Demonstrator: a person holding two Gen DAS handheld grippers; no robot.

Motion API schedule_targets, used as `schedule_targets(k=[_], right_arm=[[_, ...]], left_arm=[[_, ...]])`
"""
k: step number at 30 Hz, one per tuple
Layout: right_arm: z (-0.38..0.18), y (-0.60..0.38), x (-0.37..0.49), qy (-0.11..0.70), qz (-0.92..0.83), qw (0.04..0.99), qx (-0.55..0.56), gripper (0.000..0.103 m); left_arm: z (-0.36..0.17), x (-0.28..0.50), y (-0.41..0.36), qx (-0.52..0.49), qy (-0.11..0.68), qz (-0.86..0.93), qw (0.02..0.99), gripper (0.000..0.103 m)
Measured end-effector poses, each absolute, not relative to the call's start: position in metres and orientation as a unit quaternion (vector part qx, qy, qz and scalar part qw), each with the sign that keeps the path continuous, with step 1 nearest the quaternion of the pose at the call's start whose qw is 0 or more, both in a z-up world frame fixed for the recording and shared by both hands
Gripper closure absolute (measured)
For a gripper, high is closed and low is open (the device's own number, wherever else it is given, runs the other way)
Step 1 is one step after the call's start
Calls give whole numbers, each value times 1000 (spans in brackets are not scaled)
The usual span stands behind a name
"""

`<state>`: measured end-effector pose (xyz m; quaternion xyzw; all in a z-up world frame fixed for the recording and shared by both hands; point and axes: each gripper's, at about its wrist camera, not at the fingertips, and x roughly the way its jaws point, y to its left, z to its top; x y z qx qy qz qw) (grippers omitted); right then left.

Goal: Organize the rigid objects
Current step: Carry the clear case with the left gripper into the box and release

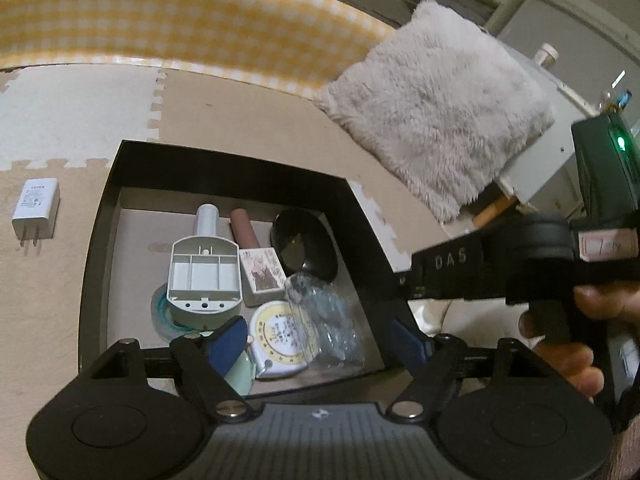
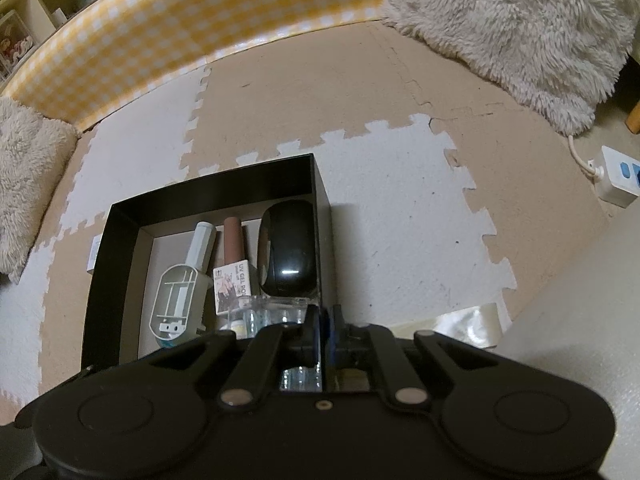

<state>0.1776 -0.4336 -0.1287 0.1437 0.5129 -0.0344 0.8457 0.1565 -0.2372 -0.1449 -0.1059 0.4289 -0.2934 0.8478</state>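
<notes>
Foam puzzle mats (image 2: 400, 184) in beige and white covered the floor, with a yellow gingham edge (image 2: 152, 40) and a shaggy cushion (image 1: 436, 104) behind. On them sat a black box (image 1: 98, 240) already holding a grey plastic scoop-like piece (image 1: 204, 272), a brown-capped gel polish bottle (image 1: 260, 268), a glossy black case (image 2: 290, 254), a round tape measure (image 1: 280, 332) and a clear crinkled packet (image 1: 324, 320). A white charger plug (image 1: 36, 208) lay on the mat well apart from the box's left wall, seemingly the one item not yet put away. The left gripper (image 1: 316, 340) hovered over the box's near edge with its jaws wide apart and nothing between them. The right gripper (image 2: 324, 320) hung low at the box's near right corner, its jaws drawn together; whether they pinched the clear packet beneath them I could not tell. To do the next step well, I judged the left gripper should swing out over the left wall, approach the plug across its flat faces rather than its prongs, close firmly, lift clear of the rim, then set it in the bare left part of the box floor.
</notes>
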Motion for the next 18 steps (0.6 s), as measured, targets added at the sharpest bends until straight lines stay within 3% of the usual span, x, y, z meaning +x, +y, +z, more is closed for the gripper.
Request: schedule_targets(k=[13,18], right_arm=[[-129,-433,177,513,-34,846,143,98],[-129,-433,177,513,-34,846,142,98]], left_arm=[[-132,148,-242,-66,427,-302,850,26],[-125,146,-240,-55,419,-296,857,14]])
